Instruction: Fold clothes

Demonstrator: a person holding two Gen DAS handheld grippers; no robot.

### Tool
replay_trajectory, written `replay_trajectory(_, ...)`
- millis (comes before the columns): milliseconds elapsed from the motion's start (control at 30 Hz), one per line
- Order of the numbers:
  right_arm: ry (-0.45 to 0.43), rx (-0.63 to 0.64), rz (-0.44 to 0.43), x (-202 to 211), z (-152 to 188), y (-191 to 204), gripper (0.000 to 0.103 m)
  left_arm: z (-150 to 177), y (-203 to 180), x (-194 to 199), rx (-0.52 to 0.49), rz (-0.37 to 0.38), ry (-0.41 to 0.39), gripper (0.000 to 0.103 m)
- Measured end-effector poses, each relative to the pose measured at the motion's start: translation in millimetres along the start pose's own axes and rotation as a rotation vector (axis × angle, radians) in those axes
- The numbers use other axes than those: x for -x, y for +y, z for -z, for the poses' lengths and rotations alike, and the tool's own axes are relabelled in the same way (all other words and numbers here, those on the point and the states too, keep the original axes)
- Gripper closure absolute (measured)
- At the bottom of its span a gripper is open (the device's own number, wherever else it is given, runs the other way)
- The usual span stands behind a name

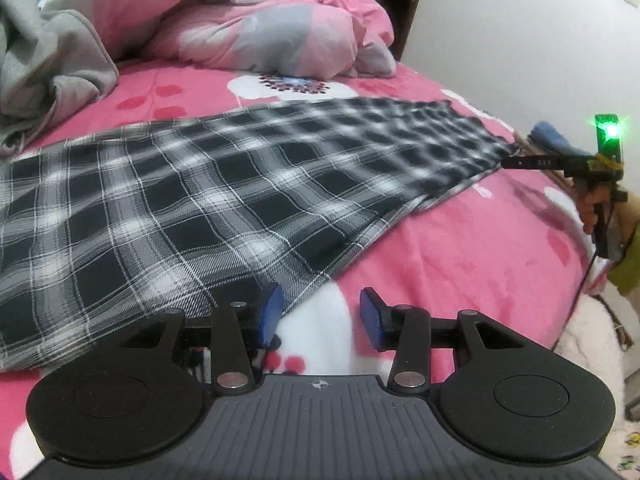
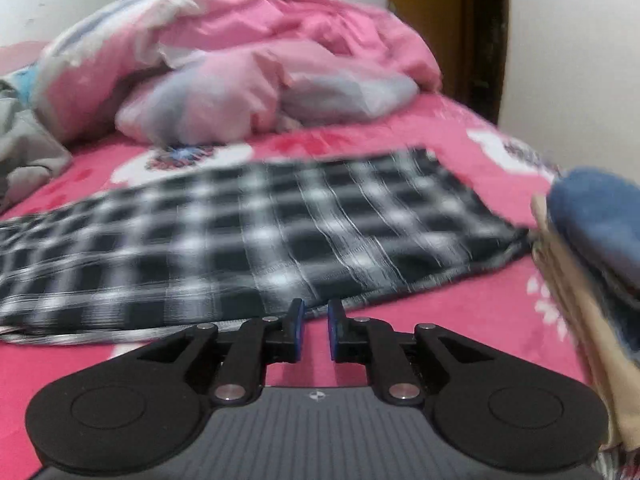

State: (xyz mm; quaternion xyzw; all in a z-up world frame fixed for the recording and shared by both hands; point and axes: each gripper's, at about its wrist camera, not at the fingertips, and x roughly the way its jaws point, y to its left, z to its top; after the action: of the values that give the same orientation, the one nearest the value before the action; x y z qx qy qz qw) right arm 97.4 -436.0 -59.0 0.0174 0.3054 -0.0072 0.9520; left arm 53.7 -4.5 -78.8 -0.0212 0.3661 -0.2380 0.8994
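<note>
- A black-and-white plaid garment [image 1: 192,200] lies spread flat across the pink floral bedsheet [image 1: 460,248], running from 9 o'clock toward 2 o'clock in the left wrist view.
- The left gripper [image 1: 320,314] hovers at the garment's near edge, jaws moderately apart with nothing between them.
- The right gripper [image 2: 315,326] sits at the garment's near hem at 6 o'clock in its own view, jaws narrow, a slim gap showing, no cloth pinched.
- A rumpled pink quilt [image 1: 260,28] is heaped at 12 o'clock; a grey garment [image 1: 44,64] lies at 10 o'clock.
- Folded clothes [image 2: 592,248] are stacked at 3 o'clock of the right wrist view.
</note>
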Motion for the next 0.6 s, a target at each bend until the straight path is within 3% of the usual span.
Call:
replay_trajectory(167, -0.112, 0.035, -0.232, -2, -13, 53, 0.091, -5, 6, 10, 0.062, 0.066, -0.046, 0.057)
replay_trajectory(200, -0.113, 0.028, -0.289, -7, -13, 57, 0.087, -4, 6, 10, 0.071, 0.071, -0.041, 0.054)
replay_trajectory(233, -0.098, 0.009, -0.315, -16, -11, 59, 0.076, -3, 6, 9, 0.080, 0.073, -0.034, 0.053)
replay_trajectory(300, -0.039, -0.046, -0.280, -34, -4, 54, 0.069, 2, 12, 11, 0.102, 0.064, -0.021, 0.053)
replay_trajectory(333, -0.021, -0.111, -0.241, -37, -1, 43, 0.073, 5, 16, 15, 0.120, 0.064, -0.023, 0.053)
replay_trajectory(433, -0.059, -0.345, -0.193, -27, 3, 12, 0.073, 14, 31, 30, 0.195, 0.071, -0.047, 0.049)
replay_trajectory(500, -0.129, -0.399, -0.188, -10, 0, 9, 0.072, 21, 43, 42, 0.257, 0.073, -0.071, 0.044)
replay_trajectory(600, -0.169, -0.367, -0.239, 4, -11, 38, 0.065, 27, 58, 60, 0.333, 0.041, -0.104, 0.041)
